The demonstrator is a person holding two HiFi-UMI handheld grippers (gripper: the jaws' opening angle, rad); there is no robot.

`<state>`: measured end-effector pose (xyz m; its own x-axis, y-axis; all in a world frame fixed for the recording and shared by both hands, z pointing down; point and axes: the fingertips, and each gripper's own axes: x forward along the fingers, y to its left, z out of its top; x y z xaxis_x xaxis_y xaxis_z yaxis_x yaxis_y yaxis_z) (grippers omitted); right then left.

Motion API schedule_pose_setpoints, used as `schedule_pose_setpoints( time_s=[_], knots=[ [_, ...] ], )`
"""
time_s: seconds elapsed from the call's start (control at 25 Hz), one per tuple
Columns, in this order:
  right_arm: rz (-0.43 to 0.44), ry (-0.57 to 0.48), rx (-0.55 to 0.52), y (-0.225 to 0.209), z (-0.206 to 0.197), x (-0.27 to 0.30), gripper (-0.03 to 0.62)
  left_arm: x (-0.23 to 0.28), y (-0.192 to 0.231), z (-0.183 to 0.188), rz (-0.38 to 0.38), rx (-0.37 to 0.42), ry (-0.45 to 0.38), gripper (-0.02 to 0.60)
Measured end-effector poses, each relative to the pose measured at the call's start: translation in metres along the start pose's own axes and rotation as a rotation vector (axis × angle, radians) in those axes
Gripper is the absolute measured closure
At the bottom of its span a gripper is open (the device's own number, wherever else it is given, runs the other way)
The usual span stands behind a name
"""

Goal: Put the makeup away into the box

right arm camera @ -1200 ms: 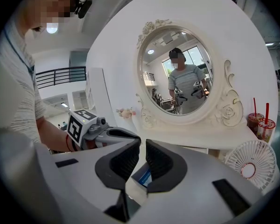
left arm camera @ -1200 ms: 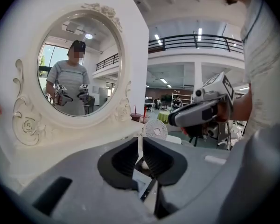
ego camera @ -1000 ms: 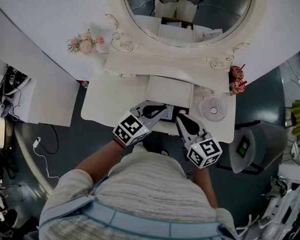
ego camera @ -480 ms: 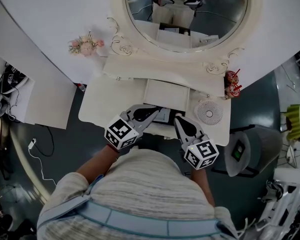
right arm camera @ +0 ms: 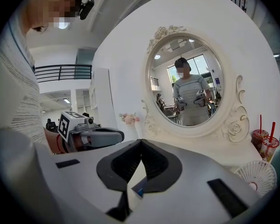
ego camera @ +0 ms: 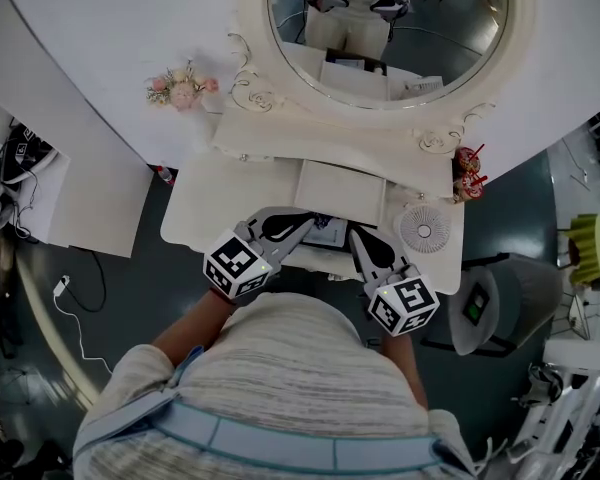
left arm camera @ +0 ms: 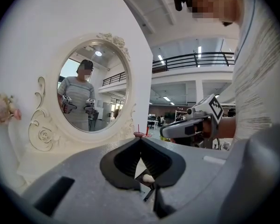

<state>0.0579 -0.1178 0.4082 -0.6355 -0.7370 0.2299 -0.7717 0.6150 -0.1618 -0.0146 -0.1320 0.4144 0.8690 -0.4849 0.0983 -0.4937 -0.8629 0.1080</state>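
Plainly, left gripper (ego camera: pixel 308 225) and right gripper (ego camera: pixel 357 235) fingers are closed, holding nothing, flanking the small open box (ego camera: pixel 329 234) on the white worktop (ego camera: pixel 212 206).

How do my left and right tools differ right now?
The left tool slants across toward the right, its tip by the dark box; the right tool points more straight at the mirror. Under the left tool's tip a small pale thing shows; under the right tool's, a bit of blue. Both are shut, nothing gripped, side by side at the table's front edge.
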Motion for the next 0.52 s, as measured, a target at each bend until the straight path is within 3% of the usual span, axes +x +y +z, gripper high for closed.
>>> schedule_pose_setpoints(
  time_s=[0.52],
  knots=[
    [0.009,-0.024,0.0,0.052,-0.006,0.032,0.586,-0.05,0.015,0.004,-0.017,0.02,-0.031,0.568]
  ],
)
